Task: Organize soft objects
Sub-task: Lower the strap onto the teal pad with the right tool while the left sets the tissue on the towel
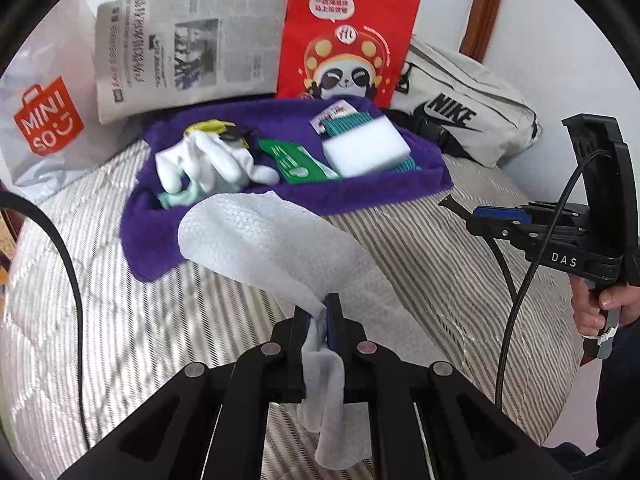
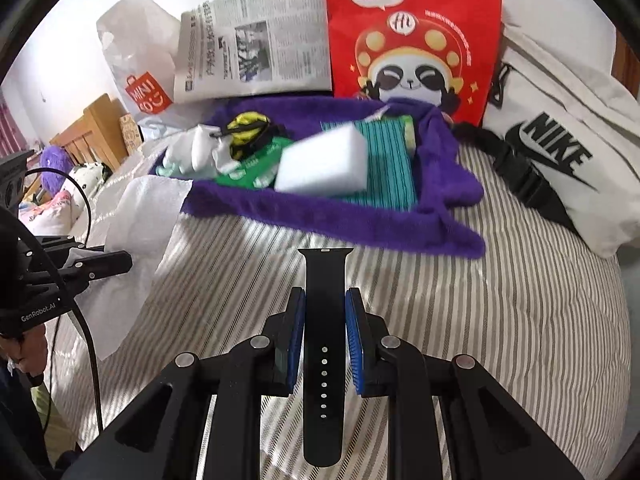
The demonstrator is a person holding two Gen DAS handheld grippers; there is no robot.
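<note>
newspaper [image 1: 188, 44]: upright, rear | red bag [image 1: 348, 36]: upright, right of newspaper | Miniso bag [image 1: 44, 120]: left | Nike bag [image 1: 464, 108]: right | striped bedding [image 2: 460, 320]: beneath all

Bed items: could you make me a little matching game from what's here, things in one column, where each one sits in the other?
Things:
1. white cloth
2. black watch strap
3. white sponge block
4. Nike bag

Places:
A. on the purple towel
B. pinched in the left gripper
C. on the striped bedding, beside the red panda bag
D. between the fingers of the right gripper

Pairs: 1-B, 2-D, 3-A, 4-C
</note>
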